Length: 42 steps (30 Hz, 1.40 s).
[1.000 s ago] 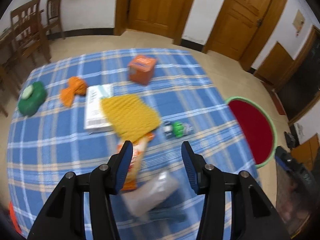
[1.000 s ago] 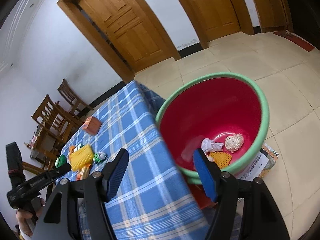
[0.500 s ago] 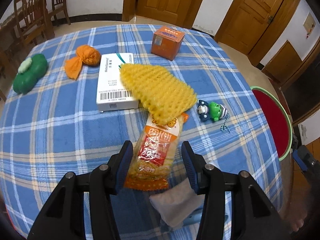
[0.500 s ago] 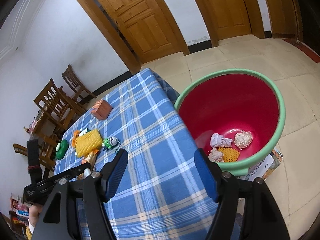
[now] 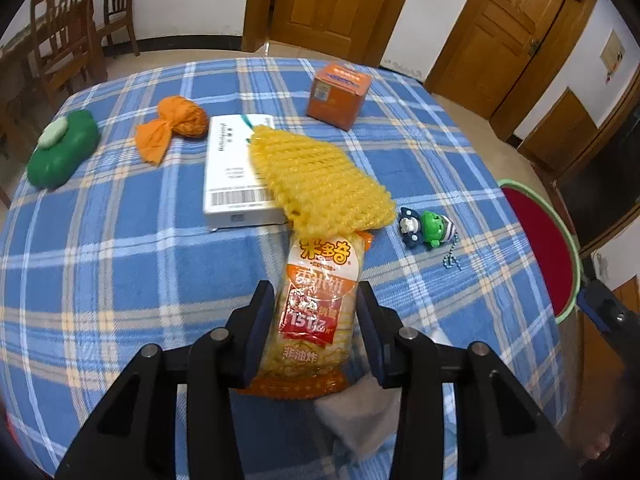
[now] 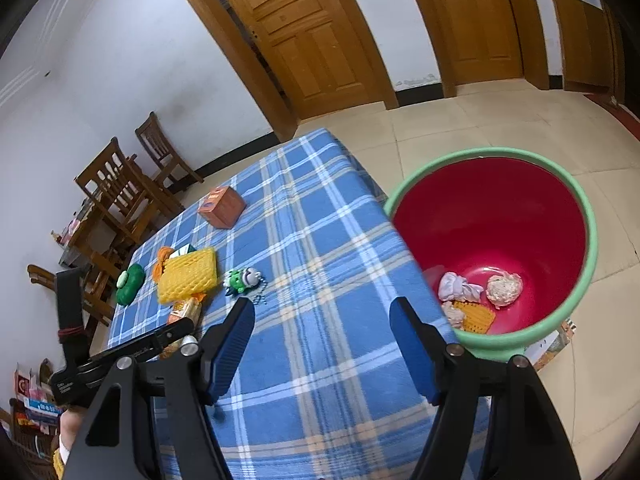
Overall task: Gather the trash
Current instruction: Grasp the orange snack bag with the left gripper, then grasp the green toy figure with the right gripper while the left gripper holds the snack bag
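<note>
Under both grippers lies one soft blue checked cloth (image 5: 120, 264), spread over the table. Right of the right gripper (image 6: 322, 344), whose fingers are spread wide with nothing between them, stands one round red bin (image 6: 560, 216) with a green rim (four small scraps lie inside). Between the fingers of the left gripper (image 5: 316, 326) lies one shiny orange snack bag (image 5: 320, 300); whether they squeeze it, I cannot tell. Just ahead sit one bumpy yellow foam net (image 5: 320, 176), one flat white box (image 5: 228, 168), one orange cube box (image 5: 338, 94), and two tiny toy figures (image 5: 426, 228).
</note>
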Motion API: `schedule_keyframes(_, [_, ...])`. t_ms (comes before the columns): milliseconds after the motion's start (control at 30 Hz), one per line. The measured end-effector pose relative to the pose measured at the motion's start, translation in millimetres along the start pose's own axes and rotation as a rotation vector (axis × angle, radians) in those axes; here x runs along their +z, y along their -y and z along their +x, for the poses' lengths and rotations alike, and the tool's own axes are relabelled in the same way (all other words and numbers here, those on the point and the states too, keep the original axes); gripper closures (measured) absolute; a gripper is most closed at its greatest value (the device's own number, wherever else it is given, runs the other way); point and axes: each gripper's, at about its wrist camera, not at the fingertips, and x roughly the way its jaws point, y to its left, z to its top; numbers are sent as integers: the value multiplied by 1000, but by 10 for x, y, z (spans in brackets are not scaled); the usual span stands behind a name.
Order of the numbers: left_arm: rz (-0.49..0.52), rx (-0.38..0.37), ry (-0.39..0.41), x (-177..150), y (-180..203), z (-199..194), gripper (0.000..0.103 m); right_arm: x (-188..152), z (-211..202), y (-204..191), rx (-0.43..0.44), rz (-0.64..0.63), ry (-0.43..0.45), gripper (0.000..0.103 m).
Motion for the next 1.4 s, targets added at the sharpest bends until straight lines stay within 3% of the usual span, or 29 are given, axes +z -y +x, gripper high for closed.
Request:
schedule_keyframes(200, [-62,-22,69,-45,-149,-320,61,29,104,-155,13,-45,-14,30])
schedule_keyframes(700, [-196,47,188,-50,-556,-709,61,50,590,-664,34,-184,-89,30])
schedule_keyframes(1067, [-221,62,174,-74,-689,-622,61,39,1006,-895,16,-238,-156,33])
schedule_keyframes(1400, [-247,62,151,-105,-774,-485,61,-14,1199,-970,-12,-261,-163,37])
